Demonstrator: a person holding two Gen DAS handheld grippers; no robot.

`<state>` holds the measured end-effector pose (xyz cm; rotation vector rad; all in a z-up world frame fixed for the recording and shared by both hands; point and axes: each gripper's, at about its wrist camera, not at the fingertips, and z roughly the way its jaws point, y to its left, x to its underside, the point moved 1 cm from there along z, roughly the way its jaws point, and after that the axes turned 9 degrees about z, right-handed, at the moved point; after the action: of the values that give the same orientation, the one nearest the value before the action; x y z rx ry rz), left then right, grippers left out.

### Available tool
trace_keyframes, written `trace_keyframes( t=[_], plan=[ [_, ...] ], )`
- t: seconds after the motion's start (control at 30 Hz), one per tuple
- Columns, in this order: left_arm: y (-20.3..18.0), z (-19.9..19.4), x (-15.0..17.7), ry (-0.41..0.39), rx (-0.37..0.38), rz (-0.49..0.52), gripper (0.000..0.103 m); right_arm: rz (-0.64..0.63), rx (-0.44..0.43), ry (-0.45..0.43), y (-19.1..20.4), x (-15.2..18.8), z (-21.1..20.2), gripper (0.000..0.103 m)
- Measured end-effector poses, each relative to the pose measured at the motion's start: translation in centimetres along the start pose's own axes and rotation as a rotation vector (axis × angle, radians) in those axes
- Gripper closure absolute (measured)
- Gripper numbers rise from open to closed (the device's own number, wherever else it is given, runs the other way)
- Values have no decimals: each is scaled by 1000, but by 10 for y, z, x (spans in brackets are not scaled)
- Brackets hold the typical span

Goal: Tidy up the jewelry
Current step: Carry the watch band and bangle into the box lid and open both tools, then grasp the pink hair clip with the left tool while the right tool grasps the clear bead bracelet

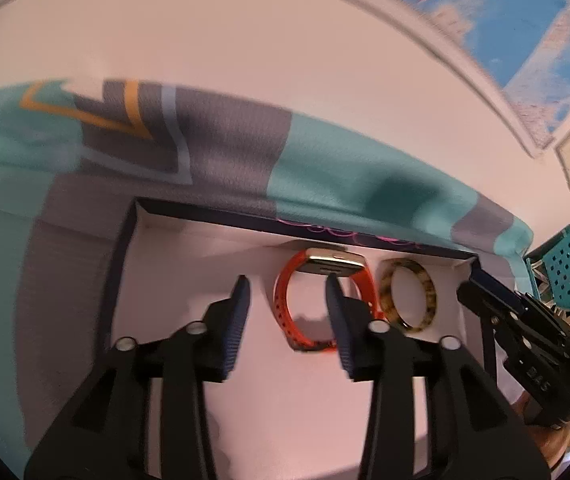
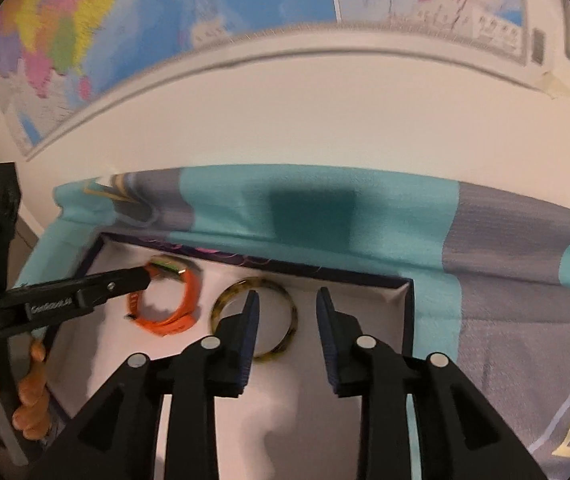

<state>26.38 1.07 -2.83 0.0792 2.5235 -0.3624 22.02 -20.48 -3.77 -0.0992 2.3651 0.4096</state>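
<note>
In my left wrist view, the left hand-held gripper [image 1: 287, 294] stands parted and empty before the orange watch [image 1: 323, 304], whose strap its right finger partly hides, beside the bangle [image 1: 407, 294] along the box's far edge [image 1: 245, 222]; my right hand-held gripper [image 2: 287, 308], also parted, holds nothing.
</note>
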Motion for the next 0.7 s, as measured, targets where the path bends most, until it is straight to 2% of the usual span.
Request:
trace_keyframes(
  t=[0.03,0.1,0.13,0.33,0.53,0.63,0.7],
  plan=[
    [-1,-10,3,-28,-8,16,56,-6,-20,-7,2,4,-7,73],
    [-5,-27,9,-67,-4,45,53,-41,-78,-20,6,18,-28,60],
    [-8,-41,16,-96,4,74,50,-59,-86,-27,7,25,-36,58],
    [-27,-94,61,-172,13,241,44,-164,-162,1,20,78,-75,58],
    [-32,-115,113,-158,30,314,42,-193,-183,55,23,125,-87,58],
    [-30,-112,135,-121,50,313,41,-176,-216,79,27,142,-84,58],
    [-28,-112,146,-109,51,302,41,-199,-208,85,35,151,-81,58]
  ],
)
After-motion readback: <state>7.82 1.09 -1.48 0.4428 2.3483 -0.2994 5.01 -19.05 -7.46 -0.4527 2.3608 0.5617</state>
